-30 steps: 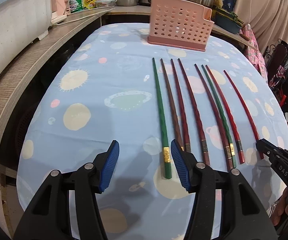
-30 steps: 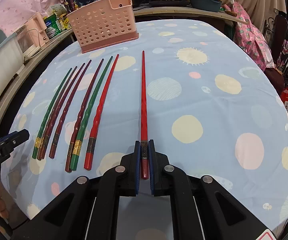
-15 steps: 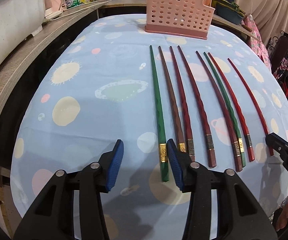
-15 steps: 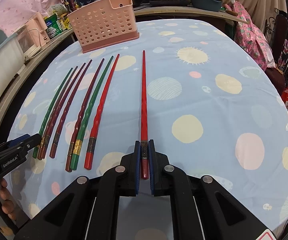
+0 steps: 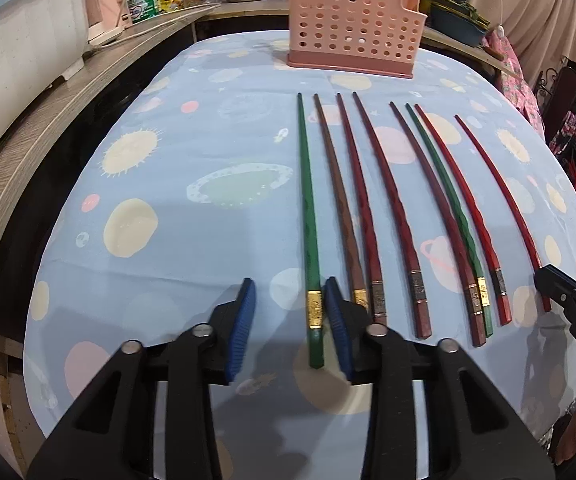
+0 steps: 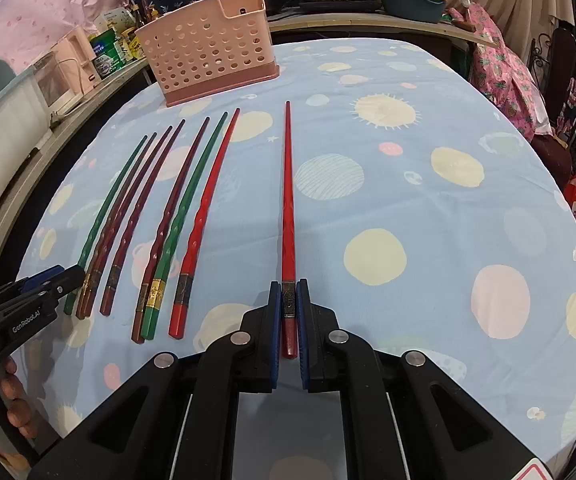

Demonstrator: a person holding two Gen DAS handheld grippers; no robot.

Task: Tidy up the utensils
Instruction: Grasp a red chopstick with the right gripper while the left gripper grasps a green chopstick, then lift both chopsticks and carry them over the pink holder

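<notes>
Starting only: pink basket [image 6: 208, 56] seen holding nothing, all eight chopsticks flat on table [image 6: 448, 240]. Red chopstick [image 6: 288, 208] pinched by right claw [image 6: 289, 320]. Left claw [image 5: 290, 322] spread wide around green chopstick [image 5: 310, 220], not yet squeezed. Everything left to be sorted.

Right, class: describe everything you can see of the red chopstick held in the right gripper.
The red chopstick is long, slim and glossy, perhaps lacquered, with a faceted, twisted shaft that tapers to a far tip pointing toward the pink basket. A dark patterned band rings it near the thick end. The right gripper is shut on that band, blue pads on either side. It lies along the tablecloth, apart from the other seven chopsticks; whether it rests on the cloth cannot be told.
</notes>
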